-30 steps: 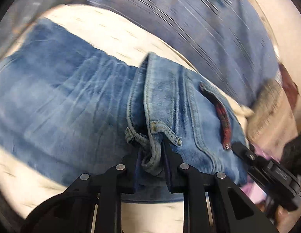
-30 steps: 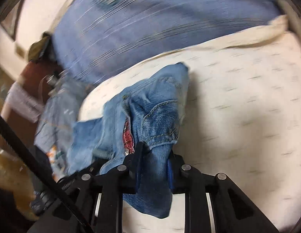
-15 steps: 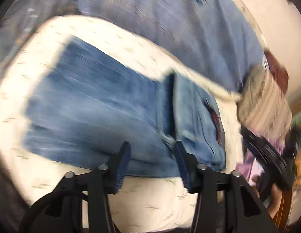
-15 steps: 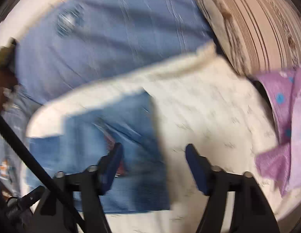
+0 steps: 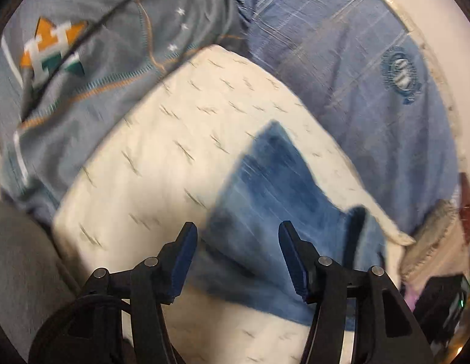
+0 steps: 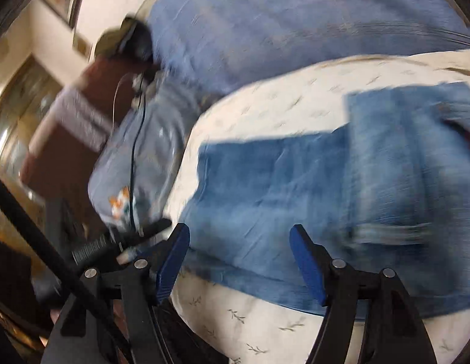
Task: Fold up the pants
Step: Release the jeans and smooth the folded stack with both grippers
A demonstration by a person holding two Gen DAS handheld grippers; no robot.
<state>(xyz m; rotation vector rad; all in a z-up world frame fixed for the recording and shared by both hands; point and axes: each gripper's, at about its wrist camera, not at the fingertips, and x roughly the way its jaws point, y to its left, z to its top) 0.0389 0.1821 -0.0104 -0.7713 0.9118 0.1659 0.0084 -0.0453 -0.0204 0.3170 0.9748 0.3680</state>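
Fingers of left gripper and right gripper: just opened, spread, empty, waistband released. Jeans: folded over, flat on cream patterned pillow. Judged: fold laid; next fold due.

blue pants, sprigged cream cover
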